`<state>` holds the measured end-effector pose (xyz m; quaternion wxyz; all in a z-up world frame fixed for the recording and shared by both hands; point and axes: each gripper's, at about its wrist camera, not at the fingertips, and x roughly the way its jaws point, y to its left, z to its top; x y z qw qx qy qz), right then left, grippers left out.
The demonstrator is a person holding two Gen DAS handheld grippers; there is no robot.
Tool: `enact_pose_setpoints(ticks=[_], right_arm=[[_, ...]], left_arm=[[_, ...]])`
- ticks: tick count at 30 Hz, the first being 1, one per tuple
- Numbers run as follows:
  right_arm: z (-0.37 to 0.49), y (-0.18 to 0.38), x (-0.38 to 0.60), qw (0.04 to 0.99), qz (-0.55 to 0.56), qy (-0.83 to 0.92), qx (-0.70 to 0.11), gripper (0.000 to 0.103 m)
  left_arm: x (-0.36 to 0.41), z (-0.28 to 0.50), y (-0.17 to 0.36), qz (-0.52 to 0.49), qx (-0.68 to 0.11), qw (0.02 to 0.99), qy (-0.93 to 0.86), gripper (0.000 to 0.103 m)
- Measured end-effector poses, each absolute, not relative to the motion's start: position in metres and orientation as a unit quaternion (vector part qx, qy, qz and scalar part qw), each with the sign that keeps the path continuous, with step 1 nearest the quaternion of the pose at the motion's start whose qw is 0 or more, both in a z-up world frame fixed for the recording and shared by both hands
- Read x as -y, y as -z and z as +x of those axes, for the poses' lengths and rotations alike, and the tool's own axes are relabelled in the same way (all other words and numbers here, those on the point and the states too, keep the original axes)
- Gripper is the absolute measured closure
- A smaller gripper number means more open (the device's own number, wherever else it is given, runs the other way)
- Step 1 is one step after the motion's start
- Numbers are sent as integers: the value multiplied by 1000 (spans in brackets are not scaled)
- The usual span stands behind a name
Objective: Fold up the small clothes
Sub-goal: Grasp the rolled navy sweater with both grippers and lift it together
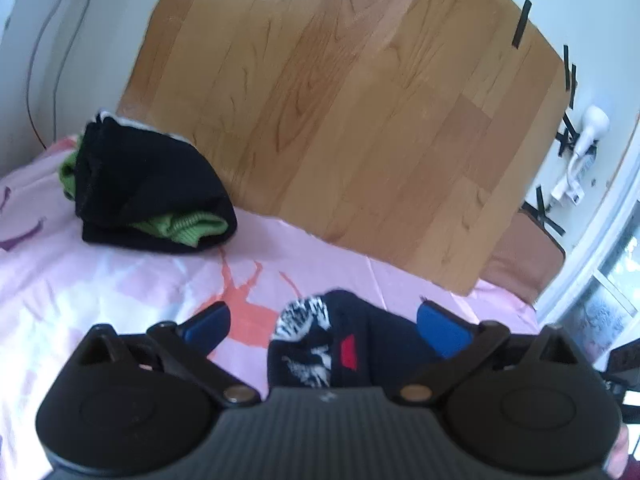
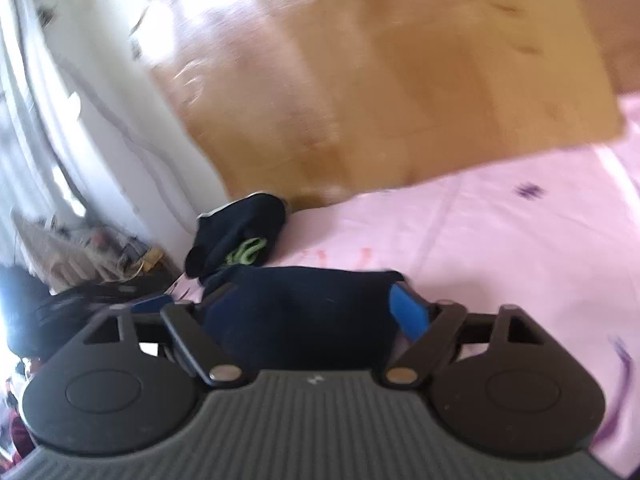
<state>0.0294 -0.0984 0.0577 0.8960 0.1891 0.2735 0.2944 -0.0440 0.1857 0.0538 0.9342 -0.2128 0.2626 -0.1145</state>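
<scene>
- Now a pause between moves: fingers of the left gripper spread wide, clamped on nothing, the navy garment lying loose between them on the pink bedsheet.
- Likewise at the right gripper: fingers wide apart, nothing pinched; the same navy cloth bunched between and under them.
- No earlier view given, so nothing said of motion; right-wrist picture blurred, details soft.
- Judged step: re-grasping for the next fold. Best done by dropping each pair of fingers onto an outer edge or corner of the navy garment, pinching a single layer, then lifting and carrying across together so the fold lands square.
- Worth avoiding: pinching the bedsheet along with the garment, or grabbing the bulky middle, which would bunch instead of fold.
- Navy garment: soft knit, limp, with a white-and-black patterned patch and a small red label on the side nearer the left gripper.
- Beyond the navy garment, toward the wooden board: a rounded bundle of black cloth with ribbed green knit showing at its open end, apparently already folded.
- Bedsheet thin, lightly creased, printed with orange and purple shapes; wooden board smooth, hard, with a plank pattern, standing behind the bed.
</scene>
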Motion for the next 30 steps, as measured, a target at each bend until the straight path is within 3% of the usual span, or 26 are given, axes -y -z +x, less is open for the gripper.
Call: enact_pose_setpoints(ticks=[9,14,15,16,19,21,30], right_arm=[[35,-18,96,842,243,-318,-361,17],[48,-16,59,838,211,-352,-358,17],[51,-18,53,841,203,-350,-359,20],[53,-21,48,845,194,-344,-360,31],[51,-30,54,853,182,-352,-340,47],[47,-37,64,869,164,-346,-314,50],[85,-88,218,952,146,-200,-182,50]], left_arm=[[-175,-16,6,-287,-394,855,178,0],[-172,-20,17,-311,-364,856,196,5],[-170,-20,17,-308,-362,859,188,14],[-165,-18,14,-297,-366,865,175,18],[-150,-7,5,-293,-381,858,180,28],[-131,7,-5,-286,-383,854,204,37],[64,146,-56,-183,-346,865,313,39]])
